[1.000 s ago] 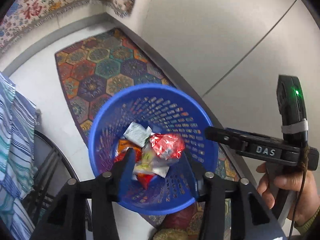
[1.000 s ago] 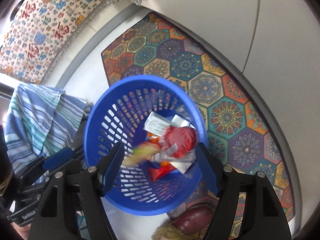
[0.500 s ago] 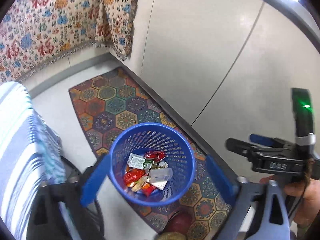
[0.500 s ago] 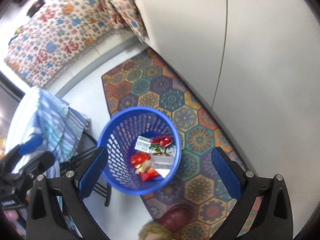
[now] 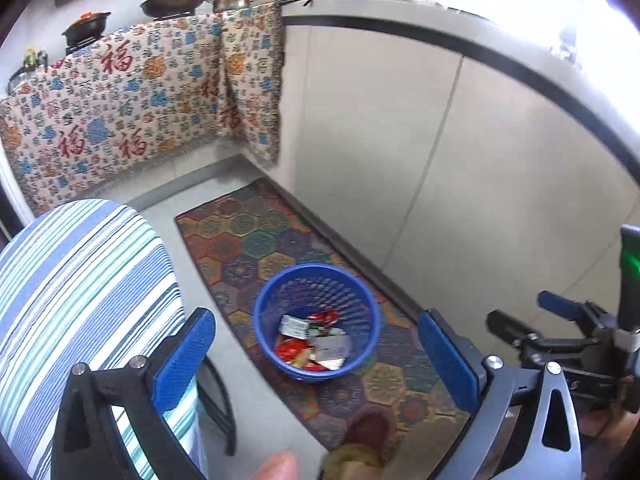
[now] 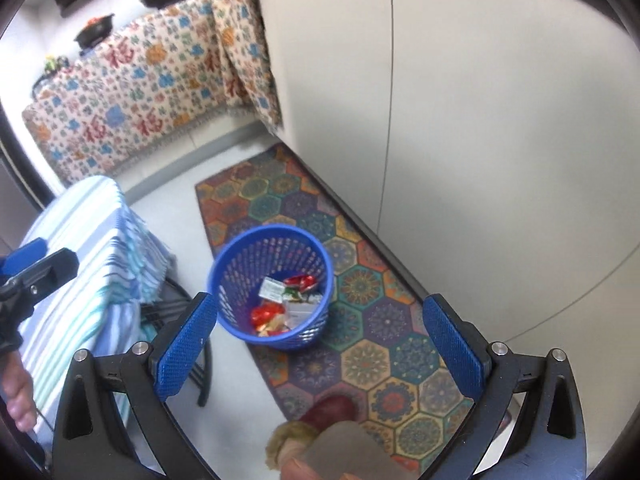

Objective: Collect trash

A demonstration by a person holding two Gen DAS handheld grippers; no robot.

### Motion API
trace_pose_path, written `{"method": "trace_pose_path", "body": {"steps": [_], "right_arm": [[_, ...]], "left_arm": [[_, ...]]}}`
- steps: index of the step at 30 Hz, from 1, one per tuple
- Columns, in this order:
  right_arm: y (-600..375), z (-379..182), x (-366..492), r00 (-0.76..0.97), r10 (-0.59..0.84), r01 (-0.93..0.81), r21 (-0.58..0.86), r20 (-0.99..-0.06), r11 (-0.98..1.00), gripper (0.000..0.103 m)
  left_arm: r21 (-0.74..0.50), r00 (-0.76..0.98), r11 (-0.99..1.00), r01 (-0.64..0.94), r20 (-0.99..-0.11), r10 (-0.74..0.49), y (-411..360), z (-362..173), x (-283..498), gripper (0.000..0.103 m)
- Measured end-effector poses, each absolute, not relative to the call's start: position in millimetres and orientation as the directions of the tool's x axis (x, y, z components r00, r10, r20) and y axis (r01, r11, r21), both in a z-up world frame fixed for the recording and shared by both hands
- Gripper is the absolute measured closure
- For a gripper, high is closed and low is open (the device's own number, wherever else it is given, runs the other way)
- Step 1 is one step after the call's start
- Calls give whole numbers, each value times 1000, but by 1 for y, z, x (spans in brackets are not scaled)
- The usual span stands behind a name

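Note:
A blue perforated basket (image 5: 360,320) (image 6: 236,264) stands on a patterned rug and holds several crumpled wrappers (image 5: 316,340) (image 6: 286,306) in red, white and silver. My left gripper (image 5: 316,354) hangs well above it, jaws wide open and empty. High over the basket too, my right gripper (image 6: 318,338) is wide open with nothing between its blue pads. The right gripper also shows at the right edge of the left wrist view (image 5: 532,320), and the left one at the left edge of the right wrist view (image 6: 36,260).
The hexagon-patterned rug (image 5: 256,240) (image 6: 380,320) runs along a grey cabinet front (image 5: 440,160). A striped cloth covers a stand (image 5: 80,288) (image 6: 92,264) on the left. A slippered foot (image 5: 368,428) (image 6: 332,408) rests near the rug's close end. Pans sit on the far counter (image 5: 172,0).
Both grippers rose well away from the basket and opened wide. The wrappers they had over the basket now lie inside it. More of the kitchen came into view.

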State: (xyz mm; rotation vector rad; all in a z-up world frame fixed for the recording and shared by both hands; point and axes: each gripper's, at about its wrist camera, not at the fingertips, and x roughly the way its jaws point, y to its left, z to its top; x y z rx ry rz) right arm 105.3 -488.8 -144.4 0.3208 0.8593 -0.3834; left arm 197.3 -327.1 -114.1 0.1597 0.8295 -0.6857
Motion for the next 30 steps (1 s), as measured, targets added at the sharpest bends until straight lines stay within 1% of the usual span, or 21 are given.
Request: {"method": "trace_pose_path", "body": {"steps": [1,4,10,19,30], "right_arm": [[-484,-140,102,601,-196,444,119,-775,888,0],[-473,-128,95,613,-195,432,118,-766,894,0],[-459,-117,88,618,-192,433,127,-762,892,0],[-441,-106,87,607,-181,400,101,-774,911,0],[-434,-109,89,594,-169,390,98,-787,916,0]], "left_arm": [[-118,497,784,609,-714,-494,-324,-107,194,0],[-64,564,830,554,-705,-430,-321,-97,186,0],[5,524,840,542,-784,-333,-326,-101,191,0],[-33,496,842,539,-795,-349,-307,-109,190,0],[-9,510,847,531,-795,-329,-308,-112,189,0]]}}
